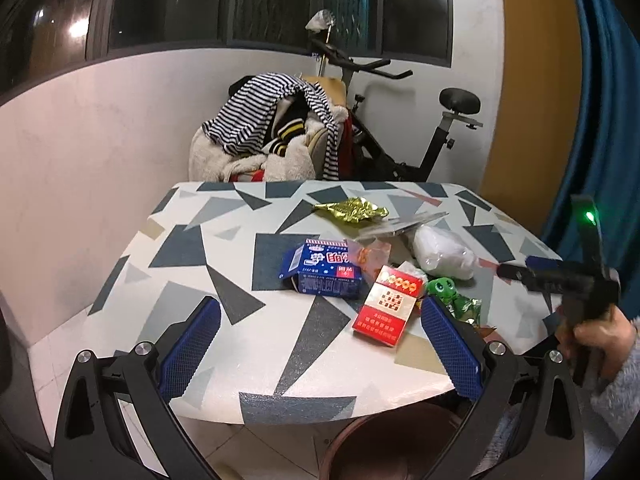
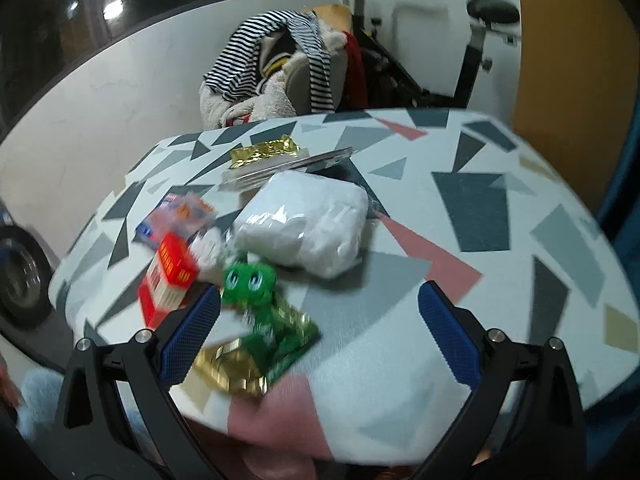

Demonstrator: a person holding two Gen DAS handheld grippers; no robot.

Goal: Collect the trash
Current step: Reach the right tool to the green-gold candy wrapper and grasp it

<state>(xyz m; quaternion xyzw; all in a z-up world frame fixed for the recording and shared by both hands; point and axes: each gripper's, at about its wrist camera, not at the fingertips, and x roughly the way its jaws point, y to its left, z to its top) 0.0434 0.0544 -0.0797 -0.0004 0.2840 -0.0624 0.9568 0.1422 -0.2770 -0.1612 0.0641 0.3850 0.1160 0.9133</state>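
Trash lies on a patterned table (image 1: 224, 252): a blue carton (image 1: 320, 272), a red cigarette box (image 1: 386, 306), a green frog wrapper (image 1: 452, 296), a white plastic bag (image 1: 442, 252), a gold foil wrapper (image 1: 352, 209) and a clear packet (image 1: 400, 226). My left gripper (image 1: 320, 340) is open and empty above the table's near edge, the red box between its fingers. My right gripper (image 2: 318, 340) is open and empty over the green frog wrapper (image 2: 260, 300), short of the white bag (image 2: 308, 224) and right of the red box (image 2: 168, 280). It also shows, blurred, in the left view (image 1: 560, 276).
A chair piled with striped clothes (image 1: 272, 128) stands behind the table, with an exercise bike (image 1: 400, 120) beside it. A blue curtain (image 1: 600, 120) hangs at the right. A dark round bin rim (image 1: 384, 448) sits below the table's near edge.
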